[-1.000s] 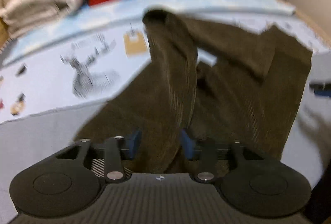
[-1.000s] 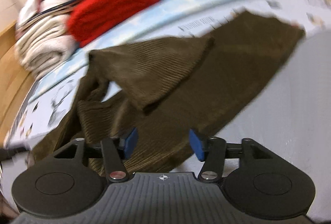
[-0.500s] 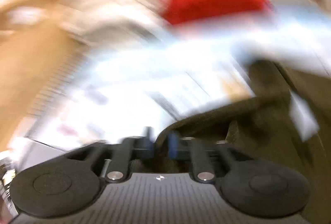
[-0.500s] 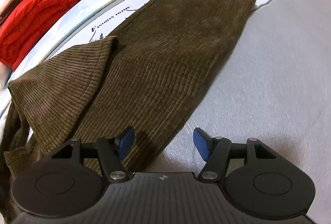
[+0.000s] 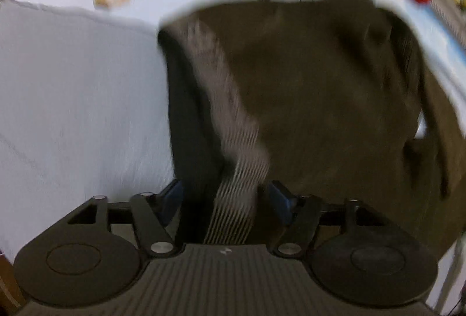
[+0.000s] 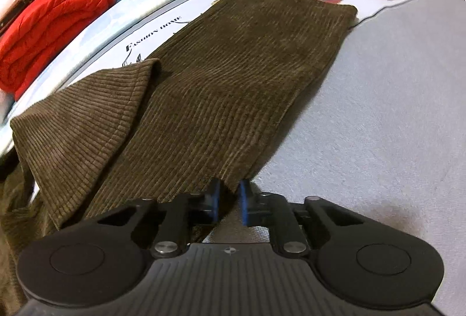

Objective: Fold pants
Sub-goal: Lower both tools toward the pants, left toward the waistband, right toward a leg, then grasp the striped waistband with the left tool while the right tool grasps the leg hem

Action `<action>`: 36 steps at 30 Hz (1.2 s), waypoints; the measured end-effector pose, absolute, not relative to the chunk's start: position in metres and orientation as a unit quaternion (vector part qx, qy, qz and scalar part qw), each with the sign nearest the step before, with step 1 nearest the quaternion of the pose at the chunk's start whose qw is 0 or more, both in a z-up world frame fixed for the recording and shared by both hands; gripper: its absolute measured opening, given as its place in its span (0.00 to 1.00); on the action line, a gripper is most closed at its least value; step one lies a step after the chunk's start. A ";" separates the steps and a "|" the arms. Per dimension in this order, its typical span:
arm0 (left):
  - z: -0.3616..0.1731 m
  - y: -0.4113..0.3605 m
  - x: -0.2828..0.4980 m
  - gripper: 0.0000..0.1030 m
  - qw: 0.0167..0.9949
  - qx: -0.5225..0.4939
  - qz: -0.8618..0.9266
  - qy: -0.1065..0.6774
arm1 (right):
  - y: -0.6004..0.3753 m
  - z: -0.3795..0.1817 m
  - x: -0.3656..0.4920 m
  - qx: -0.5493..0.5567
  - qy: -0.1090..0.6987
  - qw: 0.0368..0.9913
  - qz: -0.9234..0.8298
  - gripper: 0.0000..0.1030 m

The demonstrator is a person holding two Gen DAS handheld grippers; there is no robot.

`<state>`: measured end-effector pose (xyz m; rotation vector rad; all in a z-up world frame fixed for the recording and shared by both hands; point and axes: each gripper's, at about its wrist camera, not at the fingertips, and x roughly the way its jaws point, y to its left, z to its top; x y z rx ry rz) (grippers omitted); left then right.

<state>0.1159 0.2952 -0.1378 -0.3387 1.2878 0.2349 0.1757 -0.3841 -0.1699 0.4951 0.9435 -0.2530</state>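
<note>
Right wrist view: right gripper [image 6: 229, 199] is closing on the pants [image 6: 233, 88] edge and should pinch both layers; left gripper [image 5: 225, 199] is opening around cloth.

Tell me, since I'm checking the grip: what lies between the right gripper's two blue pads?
In the right wrist view, the near edge of the brown corduroy pants sits in the closing right gripper.
</note>
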 end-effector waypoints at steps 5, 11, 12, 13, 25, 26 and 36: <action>-0.156 0.281 0.097 0.76 0.762 -0.099 0.060 0.638 | -0.396 -0.165 0.165 0.268 0.465 0.830 -0.154 0.00; -0.145 0.271 0.078 0.42 0.795 -0.025 0.021 0.606 | -0.423 -0.160 0.135 0.320 0.481 0.798 -0.173 0.00; -0.143 0.270 0.076 0.39 0.798 -0.013 0.019 0.602 | -0.426 -0.158 0.131 0.327 0.477 0.800 -0.160 0.00; -0.139 0.264 0.072 0.37 0.802 0.006 0.017 0.597 | -0.428 -0.155 0.127 0.334 0.472 0.803 -0.144 0.00; -0.127 0.283 0.068 0.49 0.793 0.024 0.124 0.596 | -0.460 -0.156 0.150 0.343 0.426 0.825 -0.142 0.45; -0.127 0.287 0.070 0.52 0.792 0.018 0.124 0.598 | -0.462 -0.161 0.156 0.347 0.432 0.820 -0.146 0.45; -0.142 0.308 0.082 0.61 0.779 -0.069 0.134 0.609 | -0.474 -0.182 0.207 0.341 0.398 0.836 -0.161 0.46</action>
